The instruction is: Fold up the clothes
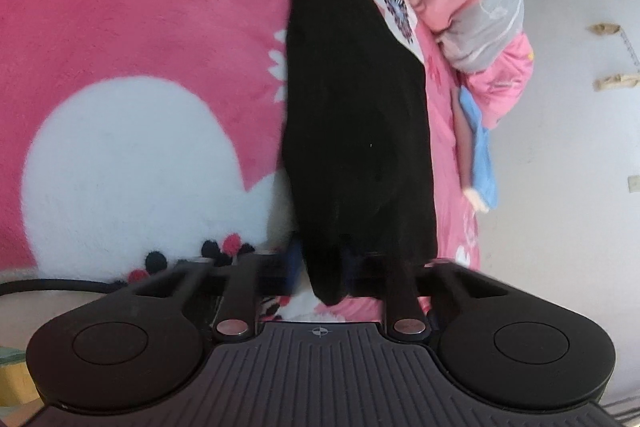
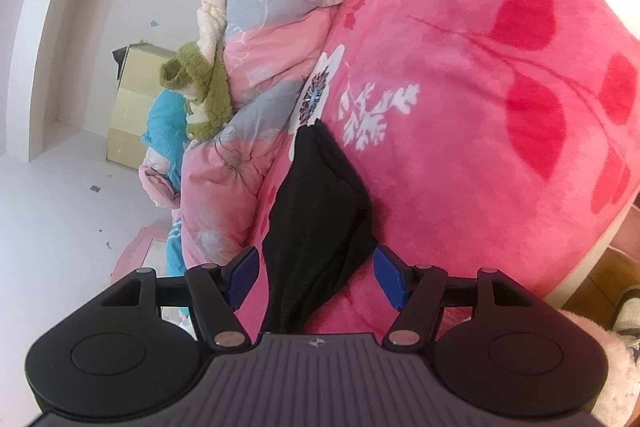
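A long black garment (image 1: 352, 115) lies stretched out on the pink blanket (image 1: 140, 27), running away from me in the left wrist view. My left gripper (image 1: 328, 267) is shut on its near end; the cloth drapes over the fingers and hides most of them, and the picture is blurred there. In the right wrist view the same black garment (image 2: 320, 203) narrows towards me and passes between the blue pads (image 2: 390, 279) of my right gripper (image 2: 316, 277). Those jaws stand wide apart, and neither pad presses on the cloth.
A rolled grey and pink quilt (image 2: 280, 7) lies along the bed's edge beside the garment, with a green fleece item (image 2: 200, 87) and a blue cloth (image 1: 484, 155) near it. Beyond the bed are white floor (image 1: 568, 147) and a cardboard box (image 2: 132, 107).
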